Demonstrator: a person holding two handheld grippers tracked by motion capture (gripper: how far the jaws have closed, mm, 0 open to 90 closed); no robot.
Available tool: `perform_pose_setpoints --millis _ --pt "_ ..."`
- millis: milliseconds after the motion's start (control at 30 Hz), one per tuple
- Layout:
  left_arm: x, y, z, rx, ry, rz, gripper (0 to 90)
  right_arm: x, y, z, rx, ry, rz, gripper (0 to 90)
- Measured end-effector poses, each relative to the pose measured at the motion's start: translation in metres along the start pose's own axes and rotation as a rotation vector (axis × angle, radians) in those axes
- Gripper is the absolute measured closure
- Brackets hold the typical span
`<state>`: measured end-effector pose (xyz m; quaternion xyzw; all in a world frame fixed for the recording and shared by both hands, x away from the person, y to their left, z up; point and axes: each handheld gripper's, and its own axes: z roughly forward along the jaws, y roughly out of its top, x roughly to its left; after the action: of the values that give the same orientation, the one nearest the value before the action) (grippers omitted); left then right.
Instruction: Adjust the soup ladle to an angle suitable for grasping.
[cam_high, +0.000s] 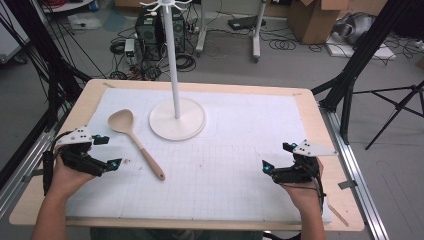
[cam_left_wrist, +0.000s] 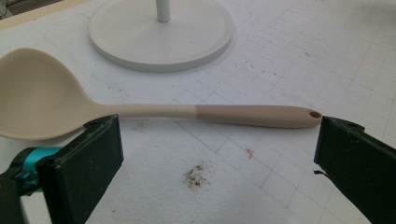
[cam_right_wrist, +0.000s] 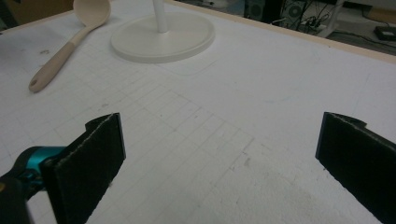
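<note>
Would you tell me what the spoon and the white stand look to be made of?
The spoon looks like matte silicone or plastic, smooth with a two-tone beige handle. The stand seems painted metal or plastic, given its even white satin surface; neither is certain.

No readable text, labels, brands or numbers anywhere.

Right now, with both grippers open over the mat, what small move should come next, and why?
Probably ease the left gripper forward and down until its open jaws straddle the spoon handle. It is the nearer one, the spoon lies flat and free on the mat, and the right gripper is far across the table.
</note>
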<state>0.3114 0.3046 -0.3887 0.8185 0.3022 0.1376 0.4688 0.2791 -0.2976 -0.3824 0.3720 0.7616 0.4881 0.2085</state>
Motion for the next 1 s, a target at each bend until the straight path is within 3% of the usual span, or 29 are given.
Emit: perform_pose_setpoints --millis 1000 --pt "-0.0010 0.0003 -0.0048 -0.002 0.007 0.009 1.7 0.0000 -0.0005 0.0004 0.007 -0.005 0.005 0.2"
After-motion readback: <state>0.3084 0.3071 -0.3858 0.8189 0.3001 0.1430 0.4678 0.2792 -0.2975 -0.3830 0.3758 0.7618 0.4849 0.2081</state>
